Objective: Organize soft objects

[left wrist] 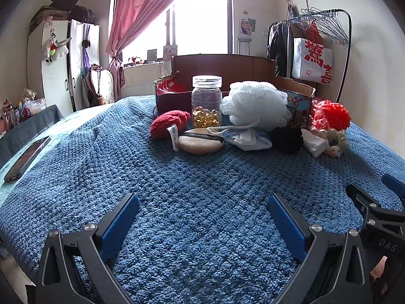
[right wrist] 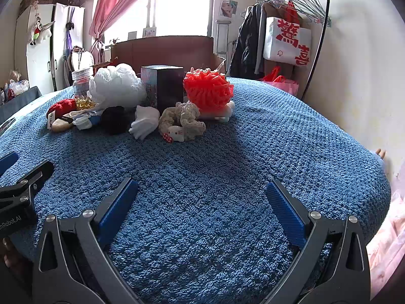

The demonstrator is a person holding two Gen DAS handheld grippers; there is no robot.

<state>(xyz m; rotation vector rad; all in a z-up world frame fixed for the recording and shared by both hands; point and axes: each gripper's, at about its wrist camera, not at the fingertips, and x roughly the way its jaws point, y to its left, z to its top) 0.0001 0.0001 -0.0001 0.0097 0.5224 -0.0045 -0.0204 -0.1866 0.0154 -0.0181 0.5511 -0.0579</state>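
Soft things lie in a row far ahead on the blue towel: a red plush piece, a beige powder puff, a white mesh bath ball, a black scrunchie, a white cloth, a cream crochet scrunchie with a small cat charm, and a red mesh ball. My left gripper is open over bare towel, well short of them. My right gripper is open too, beside it to the right. Neither holds anything.
A glass jar of yellow capsules and a dark box stand among the soft things, with a brown cardboard box behind. A phone lies at the left edge. A clothes rack stands at the right.
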